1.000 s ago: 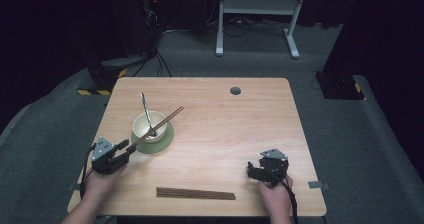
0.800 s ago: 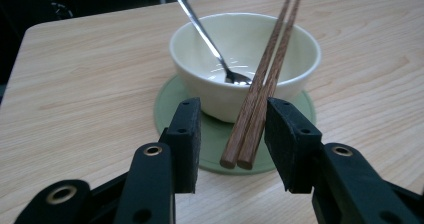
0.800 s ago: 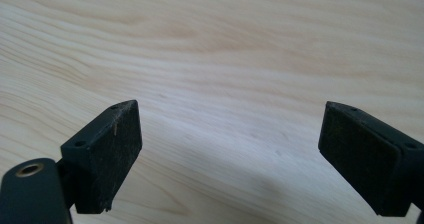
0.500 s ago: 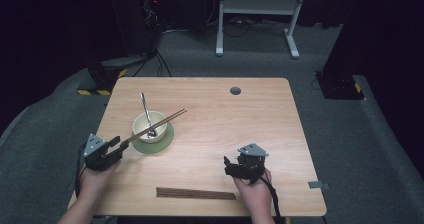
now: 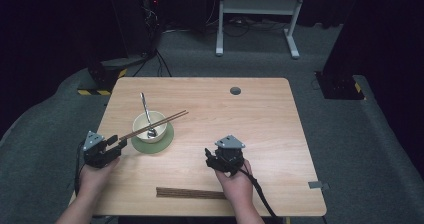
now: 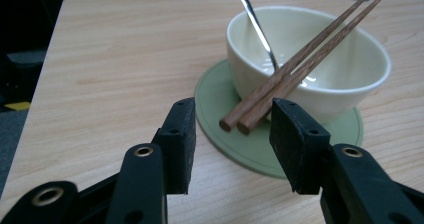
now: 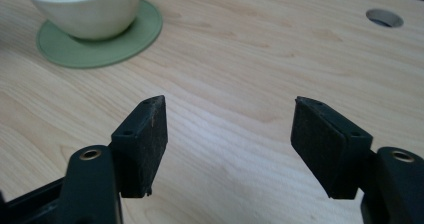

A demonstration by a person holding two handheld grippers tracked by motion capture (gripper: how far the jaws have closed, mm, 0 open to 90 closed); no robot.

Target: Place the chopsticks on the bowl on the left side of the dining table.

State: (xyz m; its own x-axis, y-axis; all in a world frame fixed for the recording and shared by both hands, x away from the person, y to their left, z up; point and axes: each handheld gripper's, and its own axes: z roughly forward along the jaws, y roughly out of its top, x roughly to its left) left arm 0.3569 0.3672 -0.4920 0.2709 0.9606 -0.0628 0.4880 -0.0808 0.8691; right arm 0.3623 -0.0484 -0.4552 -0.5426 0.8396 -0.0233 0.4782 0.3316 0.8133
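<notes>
Chopsticks [image 6: 295,64] are the thing in hand: two thin brown wooden sticks lying side by side across the cream bowl [image 6: 320,69], in the upper right of the left gripper view. Their near ends poke out over the green mat [image 6: 220,114], in the middle of that view. The left gripper [image 6: 232,134] has been opening, and its jaws stand apart with the stick ends between them; the pads do not press on them. The sticks look light, stiff and smooth, so I think they could roll or slip. Pinching both together close to these ends seems best. The right gripper [image 7: 230,149], which has been closing, is apart over bare table [image 7: 250,44] and holds nothing.
</notes>
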